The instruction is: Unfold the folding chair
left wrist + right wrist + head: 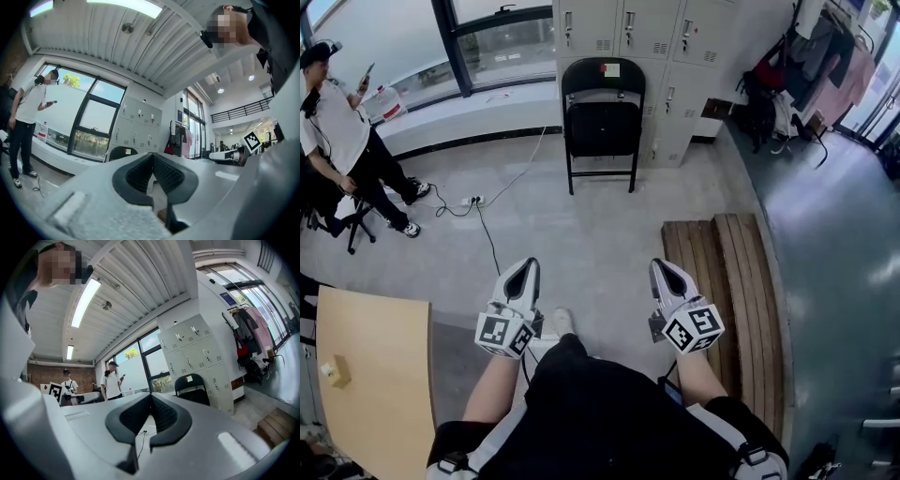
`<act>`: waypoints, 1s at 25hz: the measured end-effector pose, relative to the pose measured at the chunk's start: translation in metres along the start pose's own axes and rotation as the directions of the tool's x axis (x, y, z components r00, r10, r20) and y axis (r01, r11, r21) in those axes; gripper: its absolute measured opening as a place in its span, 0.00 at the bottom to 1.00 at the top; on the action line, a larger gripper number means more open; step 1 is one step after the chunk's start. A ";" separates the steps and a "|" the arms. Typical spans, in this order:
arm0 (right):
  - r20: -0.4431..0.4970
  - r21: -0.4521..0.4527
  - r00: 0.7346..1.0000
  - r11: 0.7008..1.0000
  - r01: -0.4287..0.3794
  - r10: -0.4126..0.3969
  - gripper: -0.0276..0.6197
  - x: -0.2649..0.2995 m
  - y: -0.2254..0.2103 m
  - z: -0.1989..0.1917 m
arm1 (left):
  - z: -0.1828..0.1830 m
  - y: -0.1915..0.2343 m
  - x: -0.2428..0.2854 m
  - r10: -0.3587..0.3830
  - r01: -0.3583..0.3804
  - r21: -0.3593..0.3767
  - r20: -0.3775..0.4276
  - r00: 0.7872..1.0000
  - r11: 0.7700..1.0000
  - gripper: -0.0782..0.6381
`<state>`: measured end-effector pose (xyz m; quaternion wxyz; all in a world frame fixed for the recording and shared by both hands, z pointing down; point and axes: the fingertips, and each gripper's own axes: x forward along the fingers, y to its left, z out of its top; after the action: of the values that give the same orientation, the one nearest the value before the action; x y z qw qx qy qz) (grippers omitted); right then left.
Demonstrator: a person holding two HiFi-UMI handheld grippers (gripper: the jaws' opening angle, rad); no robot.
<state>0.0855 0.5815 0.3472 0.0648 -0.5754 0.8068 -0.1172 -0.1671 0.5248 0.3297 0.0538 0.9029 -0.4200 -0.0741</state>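
A black folding chair [602, 120] stands folded flat against the grey lockers [647, 37] at the far side of the floor. It also shows small in the left gripper view as the chair [121, 152] and in the right gripper view as the chair [193, 389]. My left gripper [529, 269] and right gripper [661, 267] are held out level, side by side, well short of the chair. Both are shut with nothing between their jaws.
A wooden slatted pallet [727, 291] lies on the floor to the right. A wooden table [380, 375] is at the lower left. A person [352, 141] stands at the left by the window, and a power strip with cable [473, 201] lies on the floor.
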 end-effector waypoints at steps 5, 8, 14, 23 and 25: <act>0.016 -0.017 0.997 0.997 0.072 -0.071 0.05 0.024 -0.021 0.006 | -0.003 0.035 0.058 -0.041 0.042 -0.011 0.024 0.999 0.999 0.11; -0.002 -0.007 0.992 0.992 0.126 -0.126 0.05 0.042 -0.041 0.011 | -0.009 0.040 0.087 -0.070 0.071 -0.045 0.027 0.997 0.996 0.11; 0.005 -0.007 0.990 0.990 0.141 -0.141 0.05 0.110 -0.051 0.022 | -0.014 0.076 0.133 -0.129 0.128 -0.060 -0.015 0.992 0.990 0.11; -0.010 -0.027 0.991 0.990 0.136 -0.136 0.05 0.205 -0.053 0.023 | -0.009 0.155 0.174 -0.129 0.128 -0.015 -0.027 0.991 0.992 0.11; -0.028 -0.039 0.991 0.991 0.132 -0.133 0.05 0.218 -0.052 0.018 | -0.012 0.170 0.179 -0.129 0.129 -0.019 -0.034 0.991 0.992 0.11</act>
<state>0.0652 0.3572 0.3501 0.0337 -0.6268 0.7699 -0.1150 -0.1781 0.2790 0.3527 0.0638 0.9288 -0.3592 -0.0653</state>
